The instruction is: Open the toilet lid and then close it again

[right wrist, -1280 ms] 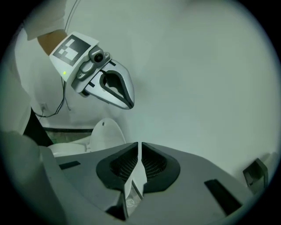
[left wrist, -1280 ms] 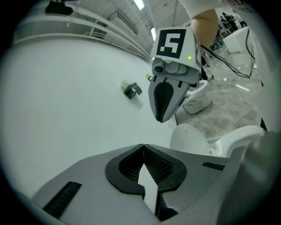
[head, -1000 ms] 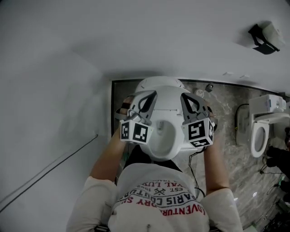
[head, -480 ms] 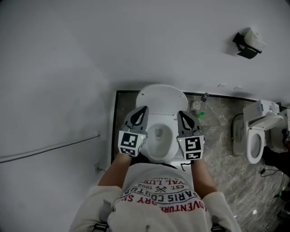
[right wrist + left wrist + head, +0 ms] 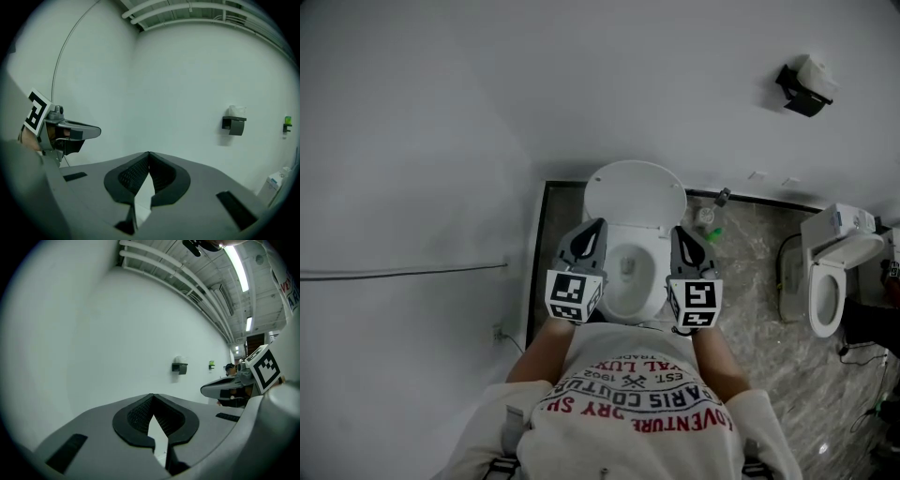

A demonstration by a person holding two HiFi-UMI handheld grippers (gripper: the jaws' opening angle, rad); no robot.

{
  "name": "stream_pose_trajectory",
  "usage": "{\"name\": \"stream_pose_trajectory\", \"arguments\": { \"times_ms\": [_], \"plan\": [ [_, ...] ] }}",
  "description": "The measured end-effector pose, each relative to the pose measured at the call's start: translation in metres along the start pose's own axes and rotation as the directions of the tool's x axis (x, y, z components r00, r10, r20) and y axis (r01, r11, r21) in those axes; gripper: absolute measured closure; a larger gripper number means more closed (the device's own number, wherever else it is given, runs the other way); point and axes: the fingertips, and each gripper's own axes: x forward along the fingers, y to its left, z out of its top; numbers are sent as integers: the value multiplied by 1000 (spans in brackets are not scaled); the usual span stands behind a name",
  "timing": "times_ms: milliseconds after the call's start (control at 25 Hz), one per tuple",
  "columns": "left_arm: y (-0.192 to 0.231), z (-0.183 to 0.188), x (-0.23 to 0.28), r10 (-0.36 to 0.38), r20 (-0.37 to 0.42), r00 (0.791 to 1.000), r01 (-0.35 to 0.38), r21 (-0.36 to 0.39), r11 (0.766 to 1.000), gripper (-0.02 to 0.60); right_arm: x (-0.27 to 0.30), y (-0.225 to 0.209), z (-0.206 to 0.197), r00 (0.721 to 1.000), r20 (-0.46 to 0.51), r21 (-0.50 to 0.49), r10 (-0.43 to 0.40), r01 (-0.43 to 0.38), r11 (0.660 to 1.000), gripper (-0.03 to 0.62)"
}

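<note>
Room: white walls, with a grey marbled floor [image 5: 757, 246] to the right of the toilet.
Toilet [image 5: 630, 281]: white, set in the far left corner of the floor, bowl in view.
Toilet lid [image 5: 635, 191]: raised, standing up against the far wall; the seat below it is down.
Left hand-held gripper [image 5: 598, 225]: near the left side of the bowl and above it, touching nothing. In its own view the jaws [image 5: 152, 395] meet at the tips with nothing between them, pointing at bare wall.
Right hand-held gripper [image 5: 678, 231]: near the right side of the bowl, level with the left one and well apart from it. Jaws [image 5: 149, 153] fully together, empty.
Cross-check: each gripper view shows the other gripper off to its side, held in the air.
Wall holder [image 5: 805, 86]: dark bracket with a white roll, on the far wall to the right.
Second toilet [image 5: 832, 277]: far right, lid up.
Small items: a green-capped bottle [image 5: 710, 232] on the floor just right of the toilet's base.
Cable [image 5: 403, 272]: thin dark line running along the left wall.
Person: white printed shirt [image 5: 633, 403] at the near edge, forearms reaching to both grippers.
</note>
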Motion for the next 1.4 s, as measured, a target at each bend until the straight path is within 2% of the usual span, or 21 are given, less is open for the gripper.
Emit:
{"name": "stream_pose_trajectory", "arguments": {
  "times_ms": [320,560,680,960,1240,1400],
  "plan": [
    [-5,-2,-3,-15,0,1000,15,11,1000,575,-3,5,-4,1000,-5,15,-1,1,1000,580],
    [-18,-1,2,-31,-11,999,32,128,991,575,1,3,-12,999,-37,28,13,-12,1000,580],
    [-20,2,5,-36,-8,999,37,150,988,575,4,2,-15,999,-47,34,18,-16,999,580],
    [-11,-8,14,-26,-19,999,27,95,995,575,16,4,-25,995,-81,39,61,-57,998,580],
    [7,-38,31,-2,-94,996,2,1,1000,575,46,6,-41,980,-147,32,132,-129,991,580],
    [21,-58,46,3,-139,990,-5,-15,1000,574,71,4,-49,970,-182,19,161,-160,987,579]
  ]
}}
